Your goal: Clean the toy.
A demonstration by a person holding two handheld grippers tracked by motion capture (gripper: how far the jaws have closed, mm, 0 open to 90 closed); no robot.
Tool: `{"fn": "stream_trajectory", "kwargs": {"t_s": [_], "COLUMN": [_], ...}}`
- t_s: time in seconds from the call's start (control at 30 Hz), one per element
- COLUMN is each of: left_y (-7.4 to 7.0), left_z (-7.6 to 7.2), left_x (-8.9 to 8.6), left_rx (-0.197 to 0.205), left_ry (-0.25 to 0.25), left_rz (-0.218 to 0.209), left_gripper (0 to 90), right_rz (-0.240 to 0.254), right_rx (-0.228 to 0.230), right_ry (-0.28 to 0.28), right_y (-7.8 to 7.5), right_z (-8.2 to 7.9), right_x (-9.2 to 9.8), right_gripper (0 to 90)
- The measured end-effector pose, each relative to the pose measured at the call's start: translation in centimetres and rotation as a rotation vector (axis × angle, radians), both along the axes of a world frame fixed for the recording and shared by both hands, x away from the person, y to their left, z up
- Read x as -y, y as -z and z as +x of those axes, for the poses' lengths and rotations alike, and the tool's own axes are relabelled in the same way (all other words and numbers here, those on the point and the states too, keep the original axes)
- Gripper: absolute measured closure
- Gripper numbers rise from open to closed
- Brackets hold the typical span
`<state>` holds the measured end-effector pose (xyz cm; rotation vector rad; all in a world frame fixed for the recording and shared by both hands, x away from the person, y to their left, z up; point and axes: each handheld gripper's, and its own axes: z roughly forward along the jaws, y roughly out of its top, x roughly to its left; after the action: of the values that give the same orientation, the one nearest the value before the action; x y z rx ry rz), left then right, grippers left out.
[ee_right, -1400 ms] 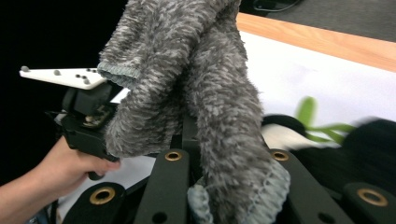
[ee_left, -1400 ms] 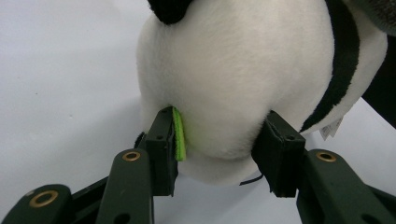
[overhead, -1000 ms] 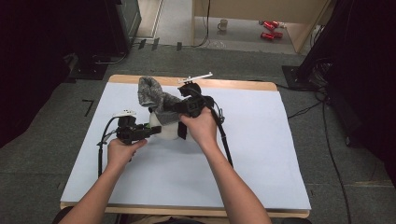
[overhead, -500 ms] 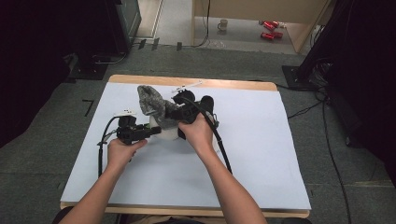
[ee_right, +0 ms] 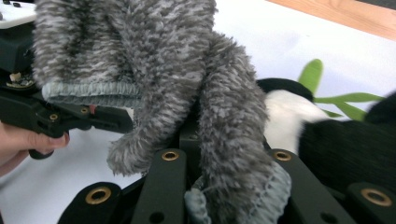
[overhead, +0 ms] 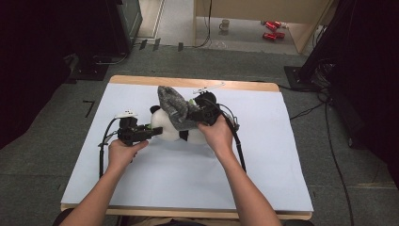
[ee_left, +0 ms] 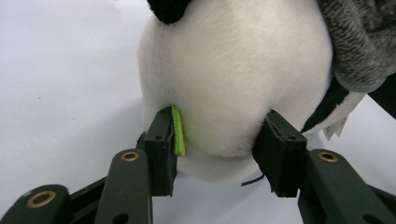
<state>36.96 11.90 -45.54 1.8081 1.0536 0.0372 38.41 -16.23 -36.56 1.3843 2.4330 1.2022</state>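
Fuzzy grey knit sock (ee_right: 154, 70) is draping from the right gripper (ee_right: 219, 186), its jaws pinching the fabric. Left gripper (ee_left: 219, 140) is squeezing the round, plush white panda toy (ee_left: 233, 74) on the pale desk (overhead: 282, 160).

Fuzzy grey sock (overhead: 174, 108) draped over the white-bellied panda plush (overhead: 164, 125).

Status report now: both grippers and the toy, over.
Left gripper clamps panda toy. Right gripper shut on grey sock, at the toy. Nothing in the way.
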Motion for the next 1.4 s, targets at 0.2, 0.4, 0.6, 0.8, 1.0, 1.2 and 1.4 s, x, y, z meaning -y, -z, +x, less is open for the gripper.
{"fn": "stream_trajectory", "kwargs": {"t_s": [0.2,0.4,0.6,0.8,1.0,1.2,1.4], "left_y": [0.0,0.0,-0.3,-0.7,-0.6,-0.1,1.0], "left_z": [0.0,0.2,0.2,-0.3,-0.5,-0.6,0.1], "left_x": [0.0,-0.1,-0.1,-0.1,-0.5,-0.6,0.1], "left_rx": [-0.003,-0.018,-0.043,-0.044,0.033,0.15,0.185], "left_ry": [0.004,0.002,0.008,0.022,0.045,0.111,0.099], "left_rz": [0.003,-0.006,0.003,0.029,0.031,0.107,0.087], "left_gripper": [53.0,53.3,54.6,54.4,42.1,28.7,26.6], "right_rz": [-0.013,-0.014,-0.015,-0.026,-0.026,-0.037,-0.037], "right_rx": [0.022,0.022,0.019,0.006,0.004,0.005,0.006], "right_ry": [0.012,0.046,0.086,0.126,0.136,0.141,0.142], "right_y": [-0.6,-0.8,-0.8,-0.5,-0.2,-0.3,-0.3], "right_z": [-0.9,-1.2,-1.3,-1.1,-0.5,-0.1,0.4], "right_x": [1.9,4.1,6.0,7.6,7.7,7.7,7.7], "right_gripper": [77.6,77.5,77.4,77.5,77.6,77.6,77.5]}}
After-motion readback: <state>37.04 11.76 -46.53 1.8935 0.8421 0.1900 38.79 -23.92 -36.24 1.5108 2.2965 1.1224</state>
